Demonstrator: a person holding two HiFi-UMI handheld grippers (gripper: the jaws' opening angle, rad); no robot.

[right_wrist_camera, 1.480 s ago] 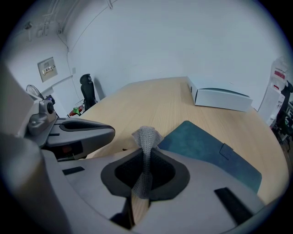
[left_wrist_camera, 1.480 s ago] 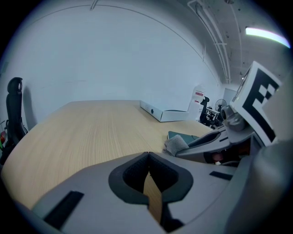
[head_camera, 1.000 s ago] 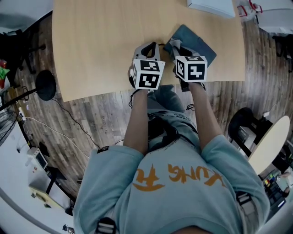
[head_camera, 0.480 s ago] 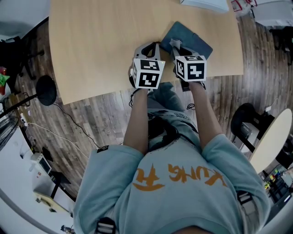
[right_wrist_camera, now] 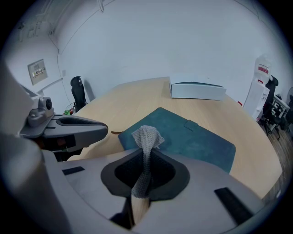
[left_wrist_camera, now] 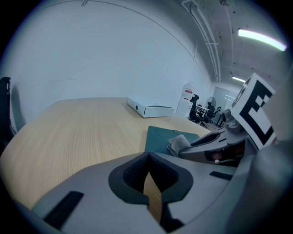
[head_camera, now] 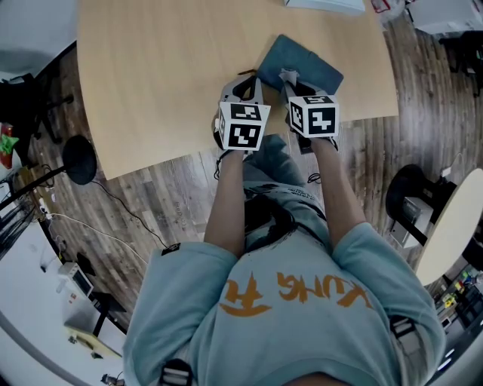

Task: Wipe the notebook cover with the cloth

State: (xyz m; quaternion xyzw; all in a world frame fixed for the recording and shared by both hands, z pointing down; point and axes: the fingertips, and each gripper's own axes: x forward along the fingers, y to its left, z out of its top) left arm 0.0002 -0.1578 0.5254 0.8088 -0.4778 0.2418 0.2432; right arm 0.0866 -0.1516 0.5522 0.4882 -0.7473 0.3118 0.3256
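A teal notebook (head_camera: 300, 63) (right_wrist_camera: 192, 139) (left_wrist_camera: 167, 140) lies closed on the wooden table (head_camera: 166, 68) near its front right edge. My right gripper (head_camera: 290, 78) (right_wrist_camera: 143, 170) is shut on a grey knitted cloth (right_wrist_camera: 146, 137) (left_wrist_camera: 179, 142), whose tuft sticks out over the notebook's near corner. My left gripper (head_camera: 243, 84) (left_wrist_camera: 150, 185) sits just left of the notebook, low over bare table, shut with nothing between its jaws.
A flat white box (head_camera: 326, 4) (right_wrist_camera: 198, 90) (left_wrist_camera: 150, 109) lies at the table's far edge beyond the notebook. The table's front edge (head_camera: 189, 154) is right under both grippers. Office chairs (left_wrist_camera: 200, 114) stand on the floor off to the right.
Both grippers have crept a little forward over the table, so the cloth now reaches the notebook's near corner. Both jaws stay as they were.
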